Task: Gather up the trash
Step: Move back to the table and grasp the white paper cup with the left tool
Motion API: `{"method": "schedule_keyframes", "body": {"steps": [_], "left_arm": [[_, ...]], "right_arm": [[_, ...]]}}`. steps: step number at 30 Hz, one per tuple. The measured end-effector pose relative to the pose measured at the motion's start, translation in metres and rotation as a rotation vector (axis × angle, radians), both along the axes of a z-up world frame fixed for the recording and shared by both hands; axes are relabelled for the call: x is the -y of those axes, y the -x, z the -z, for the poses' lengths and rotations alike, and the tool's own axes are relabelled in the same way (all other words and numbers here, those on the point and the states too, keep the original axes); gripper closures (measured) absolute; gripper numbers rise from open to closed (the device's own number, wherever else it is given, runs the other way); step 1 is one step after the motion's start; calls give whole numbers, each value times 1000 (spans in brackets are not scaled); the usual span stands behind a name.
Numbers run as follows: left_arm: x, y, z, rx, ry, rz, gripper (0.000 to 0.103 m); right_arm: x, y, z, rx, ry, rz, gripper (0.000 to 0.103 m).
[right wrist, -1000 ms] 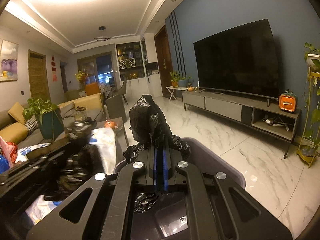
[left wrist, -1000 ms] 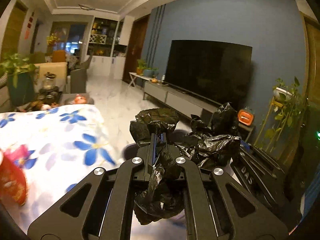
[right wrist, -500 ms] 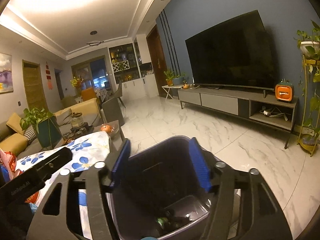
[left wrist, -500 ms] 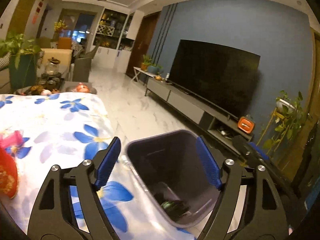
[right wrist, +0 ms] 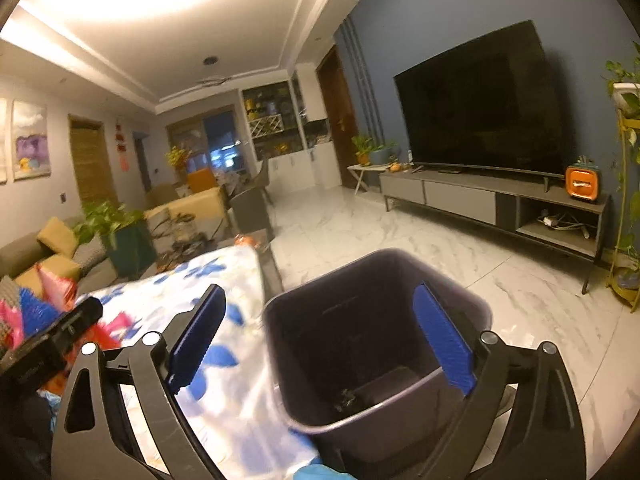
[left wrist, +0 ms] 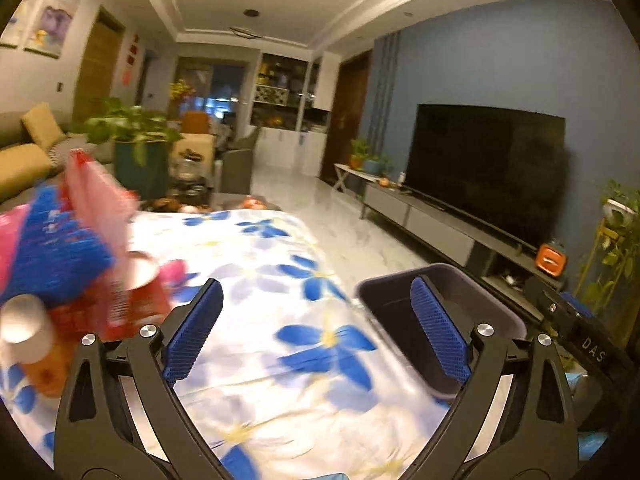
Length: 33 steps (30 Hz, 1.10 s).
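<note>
A dark grey bin (right wrist: 372, 254) stands on the floor against the table's right edge, with a small dark crumpled scrap (right wrist: 346, 396) at its bottom. My right gripper (right wrist: 320, 338) hangs open over the bin with nothing between its blue pads. My left gripper (left wrist: 316, 332) is open and empty over the flowered tablecloth (left wrist: 260, 280), with the bin (left wrist: 394, 276) just to its right. At the table's left lie a red packet (left wrist: 96, 200), a blue packet (left wrist: 60, 252), a red can-like item (left wrist: 138, 280) and a white-capped item (left wrist: 28, 328), all blurred.
A large TV (left wrist: 480, 168) sits on a low cabinet (right wrist: 480, 200) along the blue wall to the right. A potted plant (left wrist: 136, 160) and a sofa (right wrist: 56, 240) lie beyond the table. Marble floor (right wrist: 440, 260) spreads right of the bin. A plant stand (right wrist: 628, 200) stands far right.
Both grippers were shut on a black plastic bag over the bin, then opened and let it go. The left gripper has since swung left over the table towards the packets.
</note>
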<state>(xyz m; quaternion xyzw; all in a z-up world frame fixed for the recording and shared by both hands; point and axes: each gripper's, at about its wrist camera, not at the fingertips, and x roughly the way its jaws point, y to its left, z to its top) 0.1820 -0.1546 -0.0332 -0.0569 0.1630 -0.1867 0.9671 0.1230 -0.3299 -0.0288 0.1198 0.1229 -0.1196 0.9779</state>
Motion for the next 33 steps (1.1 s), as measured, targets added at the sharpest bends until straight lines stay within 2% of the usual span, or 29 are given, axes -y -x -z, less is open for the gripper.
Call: {"method": "schedule_keyframes", "body": {"steps": [7, 15, 20, 24, 27, 30, 33], "left_arm": [[-63, 28, 8, 36, -70, -175, 10], [-145, 45, 18, -3, -56, -336, 10], [-176, 47, 31, -19, -72, -343, 10], [-178, 37, 42, -37, -118, -347, 10], [-183, 24, 47, -63, -115, -340, 10], [-178, 11, 50, -97, -128, -319, 19], [-179, -2, 55, -147, -122, -300, 32]], "right_arm": [[-45, 7, -2, -1, 17, -92, 11], [-113, 2, 2, -3, 26, -242, 11], [-151, 2, 3, 11, 50, -289, 11], [-165, -2, 3, 4, 29, -315, 11], [-176, -10, 1, -4, 37, -332, 11], [-186, -17, 0, -9, 48, -353, 11], [-196, -23, 0, -7, 53, -374, 11]]}}
